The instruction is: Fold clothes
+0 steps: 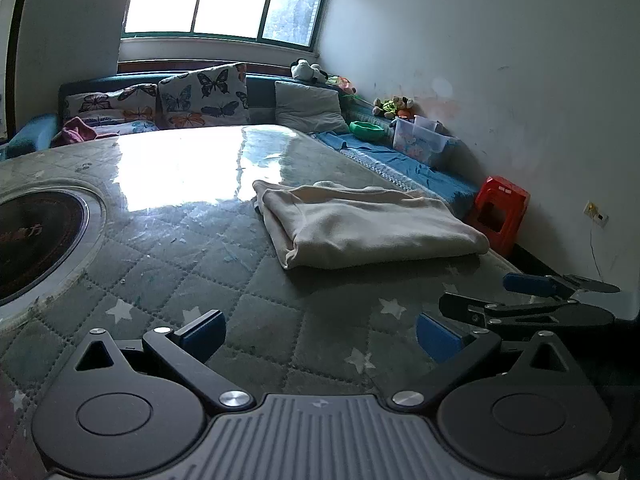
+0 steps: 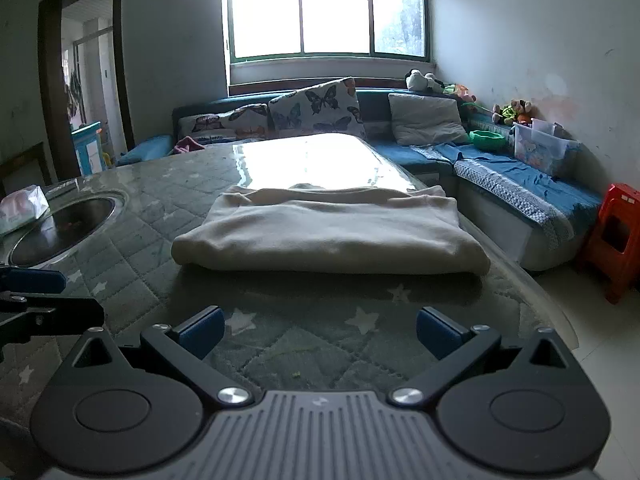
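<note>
Folding looks nearly finished: the cream garment (image 2: 328,236) lies as a compact stack on the quilted table (image 2: 132,280) ahead of both grippers, left (image 1: 320,338) and right (image 2: 320,334), each spread wide and empty.

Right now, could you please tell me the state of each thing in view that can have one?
Cream garment: folded, lying flat on the quilted table cover, not held.
Left tool: open, empty, short of the garment.
Right tool: open, empty, short of the garment.
Tissue pack: lying beside the round cooktop.
Clear plastic bin: no lid, toys inside.
Red stool: upright on the floor.
Doorway: open.
</note>
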The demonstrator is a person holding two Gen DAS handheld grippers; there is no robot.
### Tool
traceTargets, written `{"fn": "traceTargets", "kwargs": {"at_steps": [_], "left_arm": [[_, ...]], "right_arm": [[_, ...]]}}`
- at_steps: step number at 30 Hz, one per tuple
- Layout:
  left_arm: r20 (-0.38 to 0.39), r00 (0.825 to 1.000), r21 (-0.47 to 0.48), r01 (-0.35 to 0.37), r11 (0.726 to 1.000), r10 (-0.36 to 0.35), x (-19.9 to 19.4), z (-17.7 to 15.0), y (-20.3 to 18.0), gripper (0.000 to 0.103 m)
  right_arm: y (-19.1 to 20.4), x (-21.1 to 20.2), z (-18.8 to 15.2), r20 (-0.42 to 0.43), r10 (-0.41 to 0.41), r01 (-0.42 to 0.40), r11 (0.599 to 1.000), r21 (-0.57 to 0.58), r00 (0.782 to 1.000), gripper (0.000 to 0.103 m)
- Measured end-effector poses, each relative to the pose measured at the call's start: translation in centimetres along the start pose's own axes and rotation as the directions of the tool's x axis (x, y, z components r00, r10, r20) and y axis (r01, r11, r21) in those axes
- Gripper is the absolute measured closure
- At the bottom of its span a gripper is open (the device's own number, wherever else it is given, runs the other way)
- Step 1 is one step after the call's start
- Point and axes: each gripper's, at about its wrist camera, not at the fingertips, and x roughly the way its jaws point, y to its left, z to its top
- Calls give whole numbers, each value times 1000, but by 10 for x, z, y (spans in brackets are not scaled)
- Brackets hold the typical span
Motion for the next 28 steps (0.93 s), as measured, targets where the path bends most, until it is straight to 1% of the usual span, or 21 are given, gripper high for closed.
{"fn": "traceTargets", "kwargs": {"at_steps": [13, 28], "left_arm": [[-14, 1000, 17, -1, 1000, 1, -1, -3, -8, 0], [-18, 1000, 23, -24, 999, 25, 0, -5, -12, 0]], "right_arm": [[0, -3, -2, -7, 2, -2, 1000, 5, 1000, 0], [7, -3, -5, -11, 10, -10, 1000, -1, 1000, 0]]}}
